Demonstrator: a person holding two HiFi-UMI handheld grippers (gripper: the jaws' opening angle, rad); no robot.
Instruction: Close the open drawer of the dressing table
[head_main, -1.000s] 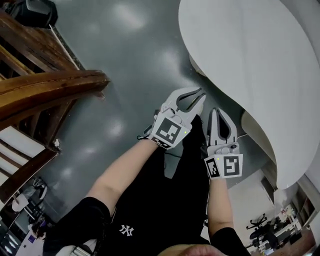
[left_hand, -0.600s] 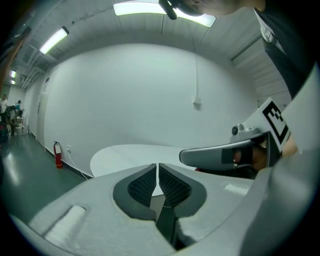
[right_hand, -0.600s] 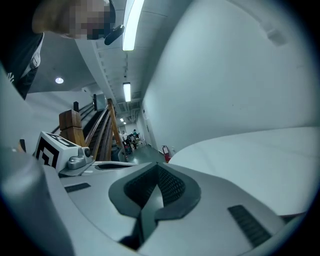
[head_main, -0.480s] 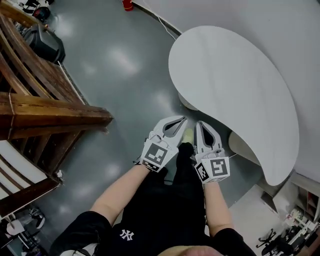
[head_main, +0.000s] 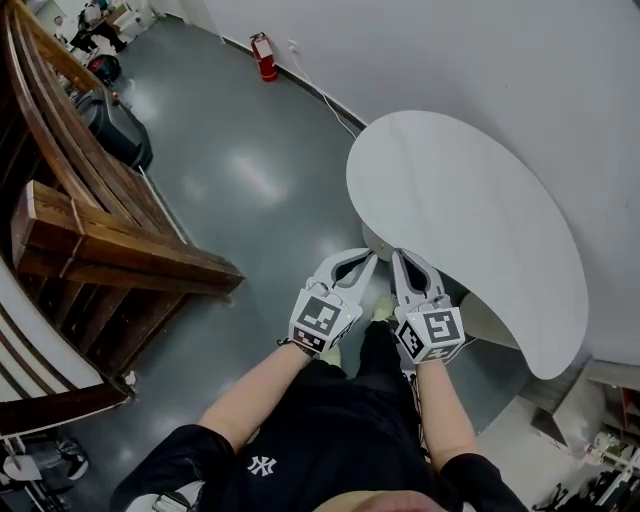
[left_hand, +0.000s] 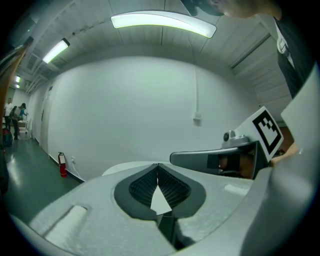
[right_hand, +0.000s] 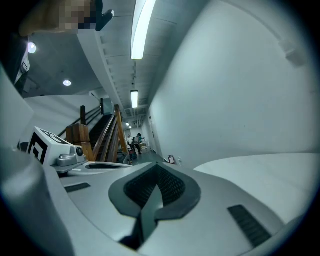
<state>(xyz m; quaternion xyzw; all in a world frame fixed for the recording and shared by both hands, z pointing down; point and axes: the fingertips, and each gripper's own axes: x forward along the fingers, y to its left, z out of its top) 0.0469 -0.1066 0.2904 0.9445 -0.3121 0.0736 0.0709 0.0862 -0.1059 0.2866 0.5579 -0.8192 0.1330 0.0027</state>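
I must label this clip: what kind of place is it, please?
Probably an indoor hall of a workplace: polished grey floor, wooden stairs, red extinguisher by the wall.

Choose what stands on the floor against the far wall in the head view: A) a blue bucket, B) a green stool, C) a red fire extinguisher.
C: a red fire extinguisher stands on the grey floor at the foot of the white wall.

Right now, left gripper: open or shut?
Shut, just closed: the left gripper pads meet at the tips, nothing between them.
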